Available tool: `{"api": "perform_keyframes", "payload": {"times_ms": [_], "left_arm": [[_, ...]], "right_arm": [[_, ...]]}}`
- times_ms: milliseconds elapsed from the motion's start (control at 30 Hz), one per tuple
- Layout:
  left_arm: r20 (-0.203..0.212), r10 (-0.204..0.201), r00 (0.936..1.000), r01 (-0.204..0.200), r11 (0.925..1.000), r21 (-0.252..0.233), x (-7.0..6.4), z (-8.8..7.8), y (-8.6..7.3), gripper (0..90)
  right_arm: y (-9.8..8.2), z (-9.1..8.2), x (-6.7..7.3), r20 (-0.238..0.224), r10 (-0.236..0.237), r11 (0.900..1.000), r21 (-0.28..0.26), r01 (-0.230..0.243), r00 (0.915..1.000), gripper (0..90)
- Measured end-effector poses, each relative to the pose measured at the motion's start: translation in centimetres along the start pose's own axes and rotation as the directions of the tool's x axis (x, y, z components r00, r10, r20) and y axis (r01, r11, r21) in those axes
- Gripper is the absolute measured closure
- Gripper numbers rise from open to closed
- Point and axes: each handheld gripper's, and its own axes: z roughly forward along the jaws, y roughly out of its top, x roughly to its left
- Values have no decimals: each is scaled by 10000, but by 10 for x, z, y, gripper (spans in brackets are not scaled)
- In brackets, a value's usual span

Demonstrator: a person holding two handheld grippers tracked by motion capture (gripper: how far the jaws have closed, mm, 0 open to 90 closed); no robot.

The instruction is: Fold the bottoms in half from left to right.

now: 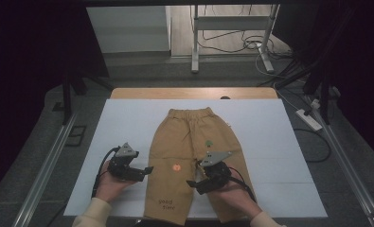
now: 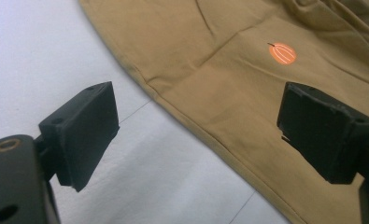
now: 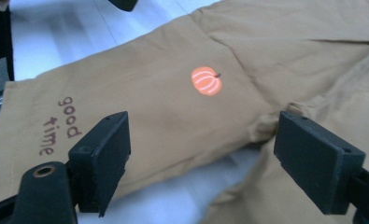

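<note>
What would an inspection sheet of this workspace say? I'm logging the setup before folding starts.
Surface: white sheet over a wooden table, flat.
Job's things: tan trousers spread flat, waistband far, pumpkin print on one leg.
Clutter: nothing seen.
Grippers: left gripper open at the trousers' outer edge; right gripper open over the crotch.
Cables: black cable trails from the left gripper; loose floor cables beyond.
Surroundings: power strip on the floor, metal stand behind.

**Matt cloth, matt plastic**

The trousers [image 1: 189,156] were soft tan woven cloth, lightly creased, with a glossy orange pumpkin print [image 3: 206,80]. The sheet [image 1: 128,127] beneath looked smooth, matt white. The table edge [image 1: 194,93] at the far side was wood. Gripper pads [image 2: 84,133] were rough black plastic.
</note>
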Motion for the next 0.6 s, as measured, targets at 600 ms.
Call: {"api": "perform_keyframes", "payload": {"times_ms": [600], "left_arm": [[-36, 2, 10000, -2, 10000, -12, 0, 0, 0, 125]], "right_arm": [[15, 17, 15, -206, 62, 9996, -280, -68, 9998, 157]]}}
